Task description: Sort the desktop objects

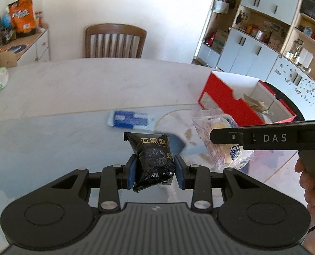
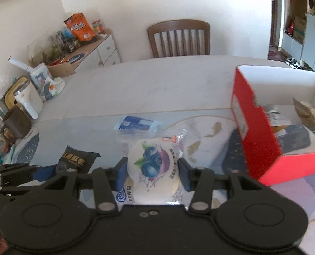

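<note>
My left gripper (image 1: 155, 170) is shut on a black snack packet (image 1: 154, 159) with gold lettering, held above the table; the packet also shows in the right wrist view (image 2: 76, 159). My right gripper (image 2: 152, 173) is shut on a clear-wrapped blueberry pastry (image 2: 152, 167), which also shows in the left wrist view (image 1: 223, 146). A blue and white packet (image 1: 131, 120) lies flat on the table ahead, and it also shows in the right wrist view (image 2: 136, 124). An open red box (image 2: 263, 131) holding several items stands to the right; it also shows in the left wrist view (image 1: 231, 97).
A wooden chair (image 1: 115, 40) stands at the table's far side. A side cabinet (image 2: 89, 48) with snack bags is at the back left. A kettle and a brown mug (image 2: 17, 123) stand at the table's left edge. Shelves (image 1: 263, 31) line the right wall.
</note>
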`<state>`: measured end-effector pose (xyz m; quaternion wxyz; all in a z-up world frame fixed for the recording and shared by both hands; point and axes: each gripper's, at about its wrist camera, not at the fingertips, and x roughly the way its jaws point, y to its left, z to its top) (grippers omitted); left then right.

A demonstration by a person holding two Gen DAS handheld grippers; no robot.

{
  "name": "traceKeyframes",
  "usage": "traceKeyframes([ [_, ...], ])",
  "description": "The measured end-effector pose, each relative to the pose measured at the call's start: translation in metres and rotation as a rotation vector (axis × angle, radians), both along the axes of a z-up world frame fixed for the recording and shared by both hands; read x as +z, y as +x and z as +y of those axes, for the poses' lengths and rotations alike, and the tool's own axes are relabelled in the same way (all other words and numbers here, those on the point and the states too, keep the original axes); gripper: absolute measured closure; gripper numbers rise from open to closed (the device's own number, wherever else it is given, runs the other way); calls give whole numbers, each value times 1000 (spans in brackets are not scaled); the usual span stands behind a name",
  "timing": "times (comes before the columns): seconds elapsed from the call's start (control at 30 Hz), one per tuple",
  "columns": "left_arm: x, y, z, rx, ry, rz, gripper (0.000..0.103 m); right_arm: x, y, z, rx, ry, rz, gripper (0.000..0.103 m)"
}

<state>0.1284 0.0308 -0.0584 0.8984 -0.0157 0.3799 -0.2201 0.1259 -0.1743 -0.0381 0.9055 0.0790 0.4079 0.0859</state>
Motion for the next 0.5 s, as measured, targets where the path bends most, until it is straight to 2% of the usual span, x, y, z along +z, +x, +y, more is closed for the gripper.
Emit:
traceKeyframes([
  [0.5,41,3,-93,-56,-8,-106,68,28,-6,-91,-53,19,-94,54],
])
